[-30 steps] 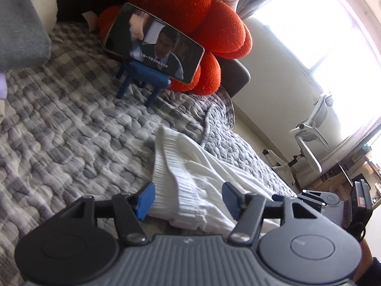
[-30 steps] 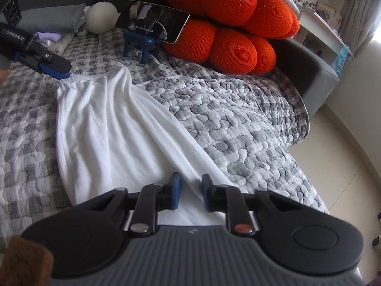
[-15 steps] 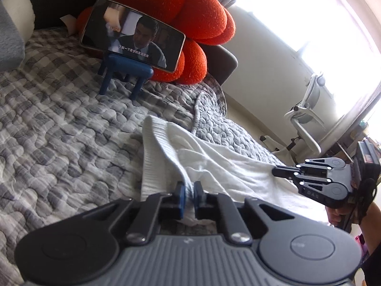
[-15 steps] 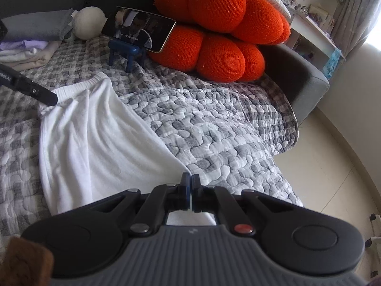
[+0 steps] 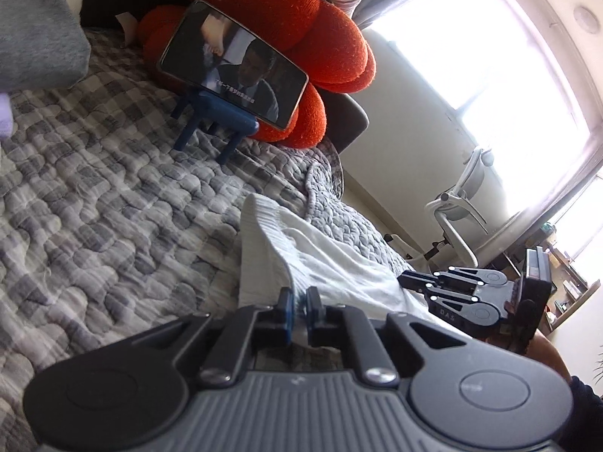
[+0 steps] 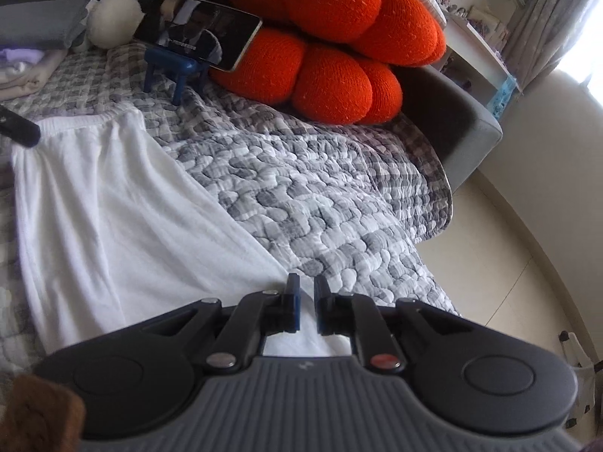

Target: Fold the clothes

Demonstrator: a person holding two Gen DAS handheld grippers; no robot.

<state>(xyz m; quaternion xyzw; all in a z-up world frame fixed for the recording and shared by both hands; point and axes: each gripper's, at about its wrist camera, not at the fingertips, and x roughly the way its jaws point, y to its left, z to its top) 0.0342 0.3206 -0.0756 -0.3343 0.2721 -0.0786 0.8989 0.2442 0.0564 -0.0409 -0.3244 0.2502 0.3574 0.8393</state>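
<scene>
White garment [image 6: 113, 218] spread on the grey checked quilt [image 6: 320, 203], long axis running from its ribbed waistband [image 5: 250, 241], toward the phone [image 6: 196, 34] on its blue stand [image 6: 173, 67], to the quilt's near edge. The near hem is hidden behind both tools. Left gripper [image 5: 297, 303] is pinched on the waistband; right gripper [image 6: 306, 299], jaws slightly parted, grips the opposite end, contact partly obscured. Fabric plain, softly creased.

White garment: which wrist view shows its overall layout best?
The right wrist view: the white garment lies spread lengthwise over the quilt, its far edge visible. The left wrist view shows only the bunched ribbed end near the left gripper.
</scene>
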